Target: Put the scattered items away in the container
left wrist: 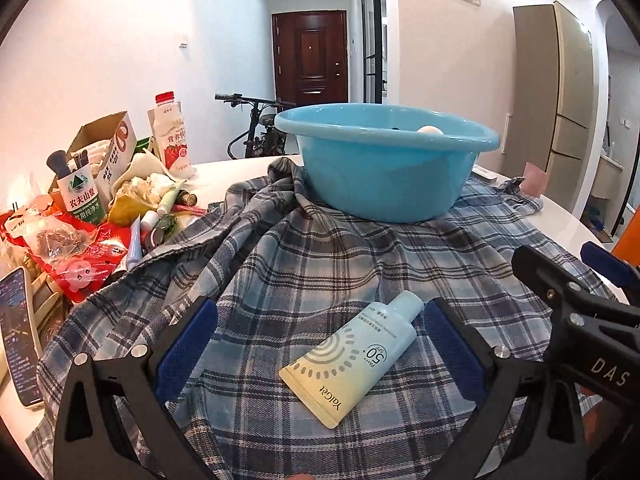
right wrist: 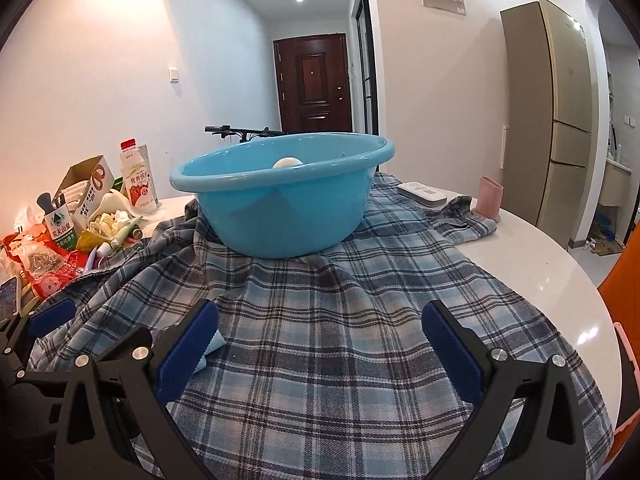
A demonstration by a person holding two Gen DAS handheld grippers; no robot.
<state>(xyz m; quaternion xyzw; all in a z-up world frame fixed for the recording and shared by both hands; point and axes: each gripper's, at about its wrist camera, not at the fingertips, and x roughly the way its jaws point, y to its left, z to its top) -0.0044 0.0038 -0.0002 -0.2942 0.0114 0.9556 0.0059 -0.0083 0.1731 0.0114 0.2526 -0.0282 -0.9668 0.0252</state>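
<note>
A blue plastic basin (left wrist: 384, 168) stands on a plaid cloth (left wrist: 300, 272), with a pale round thing showing over its rim; it also shows in the right wrist view (right wrist: 280, 208). A sunscreen tube (left wrist: 356, 360) lies flat on the cloth between the open fingers of my left gripper (left wrist: 320, 344), untouched. My right gripper (right wrist: 320, 344) is open and empty over the cloth; it shows at the right of the left wrist view (left wrist: 576, 304). The tube's tip (right wrist: 210, 350) peeks from behind its left finger.
A heap of clutter sits at the left: a milk bottle (left wrist: 172, 136), a cardboard box (left wrist: 108, 148), a water bottle with brushes (left wrist: 80, 196), red snack bags (left wrist: 80, 256), a phone (left wrist: 20, 340). A pink cup (right wrist: 488, 198) and a white remote (right wrist: 422, 193) lie behind.
</note>
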